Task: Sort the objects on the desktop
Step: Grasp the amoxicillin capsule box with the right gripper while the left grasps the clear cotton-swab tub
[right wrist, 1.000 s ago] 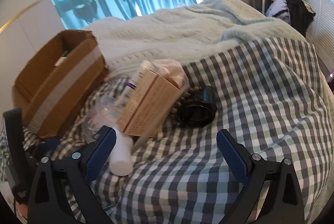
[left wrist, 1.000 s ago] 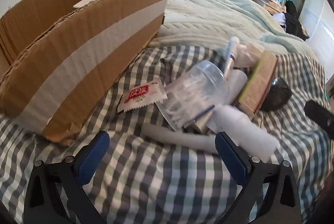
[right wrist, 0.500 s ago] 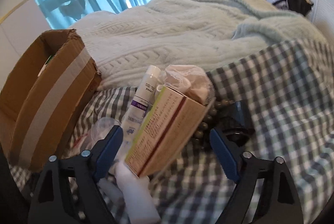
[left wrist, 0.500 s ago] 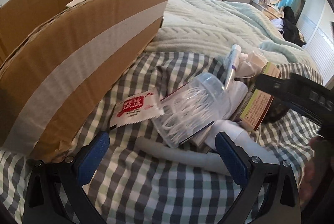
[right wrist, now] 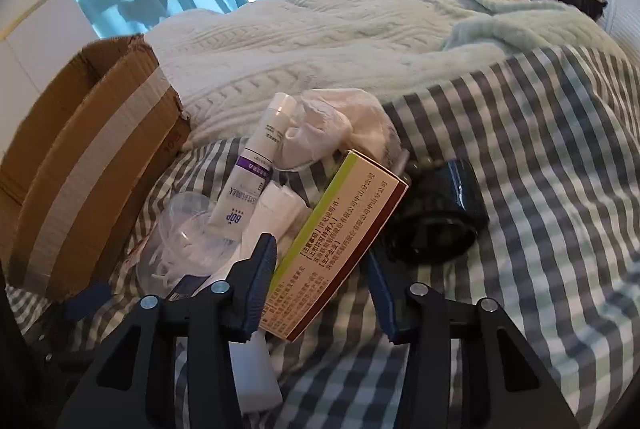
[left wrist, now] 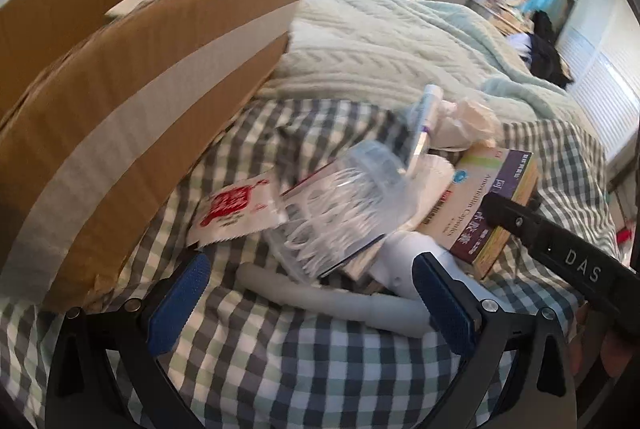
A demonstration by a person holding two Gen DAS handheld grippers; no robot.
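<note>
A pile of small items lies on the checked bedsheet beside an open cardboard box (left wrist: 132, 101), also in the right wrist view (right wrist: 80, 165). My right gripper (right wrist: 322, 283) has its jaws on both sides of a medicine carton (right wrist: 336, 241), the left pad touching, the right pad close. The carton also shows in the left wrist view (left wrist: 488, 205). My left gripper (left wrist: 308, 293) is open and empty, low in front of a clear tub of floss picks (left wrist: 340, 217), a red-printed sachet (left wrist: 232, 209) and a white tube (left wrist: 336, 297).
A BOP cream tube (right wrist: 256, 169), crumpled white tissue (right wrist: 332, 129), a white bottle (right wrist: 256, 365) and a black round object (right wrist: 440, 217) with beads lie around the carton. A pale knitted blanket (right wrist: 340, 41) covers the bed behind.
My right gripper has moved forward onto the medicine carton and narrowed its jaws around it. My left gripper has edged closer to the pile; the right gripper's arm has come into its view.
</note>
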